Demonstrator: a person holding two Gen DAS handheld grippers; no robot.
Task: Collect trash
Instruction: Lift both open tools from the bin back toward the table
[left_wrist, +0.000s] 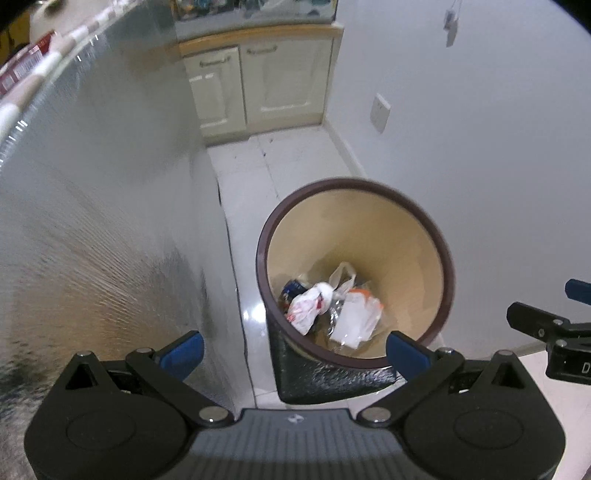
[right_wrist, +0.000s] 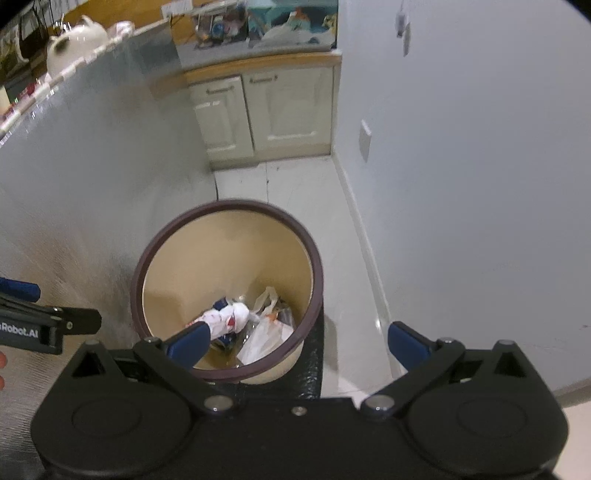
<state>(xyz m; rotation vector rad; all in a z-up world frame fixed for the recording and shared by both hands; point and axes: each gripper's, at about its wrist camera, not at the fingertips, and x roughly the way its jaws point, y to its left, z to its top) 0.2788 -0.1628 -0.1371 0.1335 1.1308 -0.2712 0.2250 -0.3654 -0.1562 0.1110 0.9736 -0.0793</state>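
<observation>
White floor tiles carry the bin (left_wrist: 445, 258) at lower centre, trash bags (left_wrist: 332, 310) inside; both claws, left claw (left_wrist: 295, 349) and right claw (right_wrist: 299, 341), released and empty, drop-off apparently done, next fetching more trash.

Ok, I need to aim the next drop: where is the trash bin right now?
The trash bin stands on the white floor, between the silvery panel and the wall, lower centre in both wrist views.
</observation>
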